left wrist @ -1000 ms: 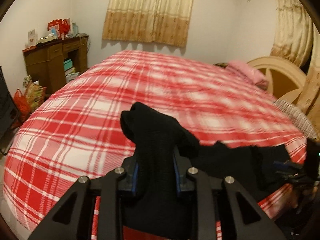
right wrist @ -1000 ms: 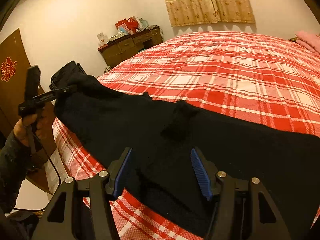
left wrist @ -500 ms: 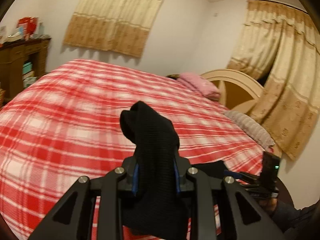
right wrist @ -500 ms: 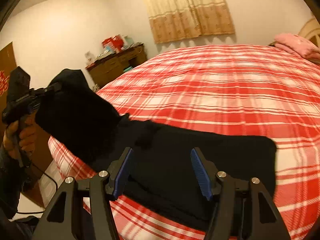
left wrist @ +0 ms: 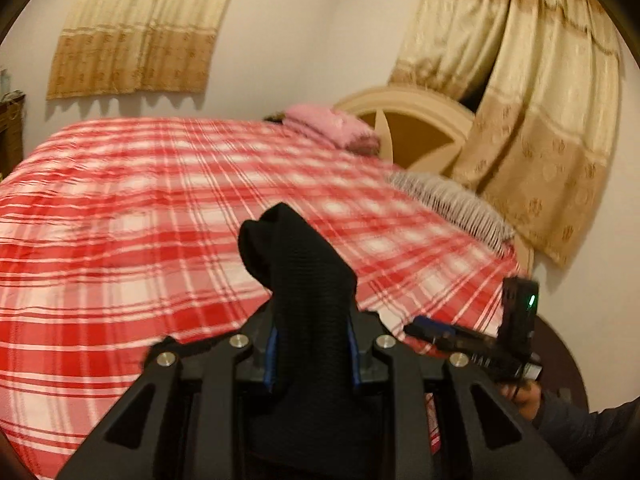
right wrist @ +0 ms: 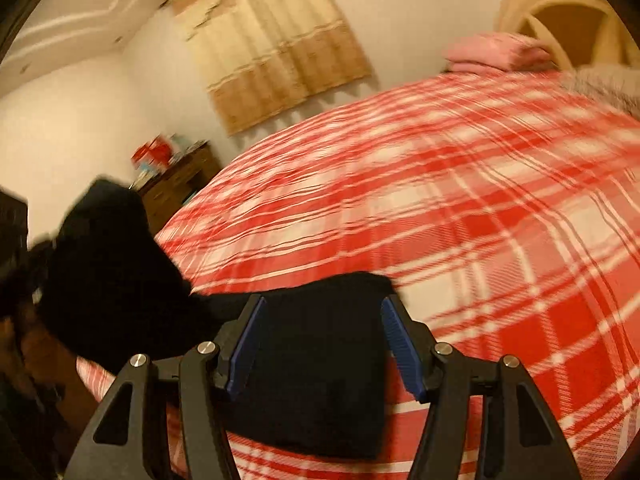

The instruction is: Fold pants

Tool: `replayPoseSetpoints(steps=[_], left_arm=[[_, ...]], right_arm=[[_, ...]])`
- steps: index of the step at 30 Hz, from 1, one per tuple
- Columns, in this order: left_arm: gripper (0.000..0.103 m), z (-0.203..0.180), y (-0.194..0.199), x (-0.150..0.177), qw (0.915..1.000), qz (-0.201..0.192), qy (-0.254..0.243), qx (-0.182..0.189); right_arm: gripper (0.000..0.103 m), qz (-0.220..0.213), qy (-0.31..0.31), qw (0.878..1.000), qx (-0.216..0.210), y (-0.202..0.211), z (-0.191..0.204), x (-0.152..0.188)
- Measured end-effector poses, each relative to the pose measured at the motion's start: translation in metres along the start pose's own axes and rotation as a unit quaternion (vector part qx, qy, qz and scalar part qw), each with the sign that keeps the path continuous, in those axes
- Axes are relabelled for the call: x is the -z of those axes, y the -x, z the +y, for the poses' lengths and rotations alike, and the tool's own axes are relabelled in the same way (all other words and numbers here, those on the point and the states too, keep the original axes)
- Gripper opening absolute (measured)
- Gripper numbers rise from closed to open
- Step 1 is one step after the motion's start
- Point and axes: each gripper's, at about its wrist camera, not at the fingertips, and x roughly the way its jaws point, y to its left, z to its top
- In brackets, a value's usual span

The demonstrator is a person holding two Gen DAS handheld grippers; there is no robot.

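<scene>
Both my hands have swung toward the headboard since a second ago. My left gripper [left wrist: 310, 354] stays clamped on the black knit pants [left wrist: 304, 280], lifted above the red plaid bedspread [left wrist: 120, 240]. My right gripper [right wrist: 326, 344] stands apart over their folded end [right wrist: 320, 380] at the bed's near edge. A pink folded blanket [left wrist: 332, 128] lies far off.

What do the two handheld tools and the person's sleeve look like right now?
Both are matte black frames with silver round bolts and ribbed blue pads. The left tool and right tool match in build. In the left wrist view, the right tool's body carries a black box with a green light. The sleeve is dark.
</scene>
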Motion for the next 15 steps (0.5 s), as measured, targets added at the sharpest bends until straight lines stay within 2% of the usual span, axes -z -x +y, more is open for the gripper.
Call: replayPoseSetpoints(steps=[4, 7, 11, 12, 15], left_arm=[[0.027, -0.022, -0.041, 0.015, 0.9987, 0.035, -0.031, -0.022], [0.027, -0.038, -0.070, 0.028, 0.9945, 0.053, -0.076, -0.050], [0.028, -0.056, -0.088, 0.032, 0.9945, 0.070, -0.076, -0.017], [0.031, -0.063, -0.089, 0.033, 0.9942, 0.070, -0.081, -0.009], [0.048, -0.077, -0.084, 0.034, 0.9935, 0.060, -0.097, -0.001]], right_arm=[[0.061, 0.001, -0.052, 0.998, 0.018, -0.003, -0.026, -0.002], [0.061, -0.002, -0.063, 0.998, 0.026, -0.003, -0.034, -0.001], [0.061, 0.002, -0.062, 0.998, 0.031, -0.008, -0.038, 0.003], [0.061, 0.004, -0.064, 0.997, 0.031, -0.009, -0.039, 0.004], [0.061, 0.001, -0.064, 0.997, 0.031, -0.009, -0.041, 0.005]])
